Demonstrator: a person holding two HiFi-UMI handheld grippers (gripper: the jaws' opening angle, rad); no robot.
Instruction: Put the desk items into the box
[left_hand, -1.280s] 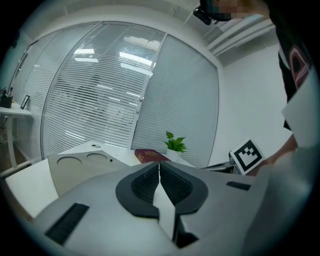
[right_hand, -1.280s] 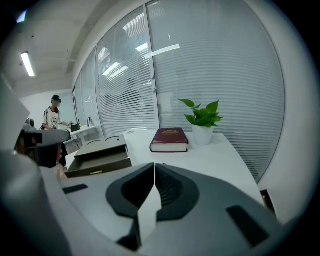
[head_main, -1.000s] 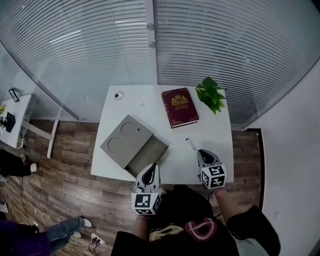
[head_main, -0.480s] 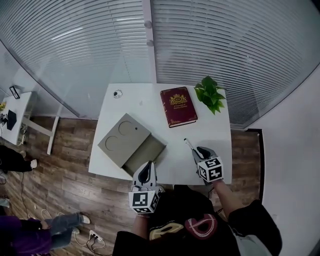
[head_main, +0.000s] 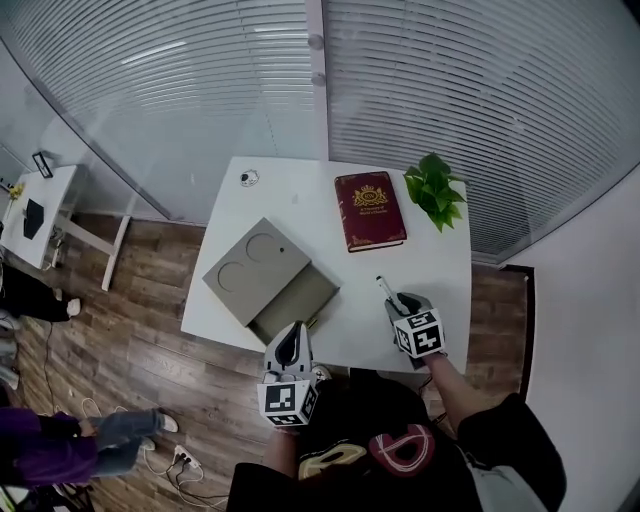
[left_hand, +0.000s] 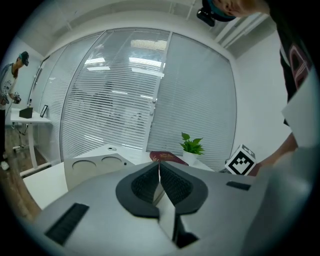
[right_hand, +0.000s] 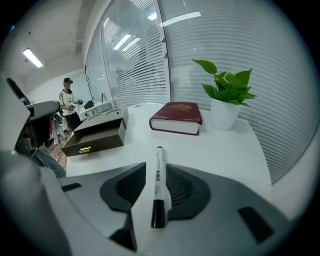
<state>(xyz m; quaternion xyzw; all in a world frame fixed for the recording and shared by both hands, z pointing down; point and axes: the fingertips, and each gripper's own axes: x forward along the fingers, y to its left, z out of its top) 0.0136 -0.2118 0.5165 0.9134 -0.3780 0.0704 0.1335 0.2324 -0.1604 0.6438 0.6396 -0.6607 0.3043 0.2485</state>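
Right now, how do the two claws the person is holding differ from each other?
The left claw is shut with nothing in it; the right claw has just been opening and straddles a marker lying on the white table, without pinching it. The left claw points nearly level across the table, while the right claw tilts down at the tabletop. Both have grey bodies with dark ribbed pads.

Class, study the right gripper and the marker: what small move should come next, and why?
Probably close the right gripper on the marker: it lies on the table between the jaws, which have just been opening and don't grip it yet.
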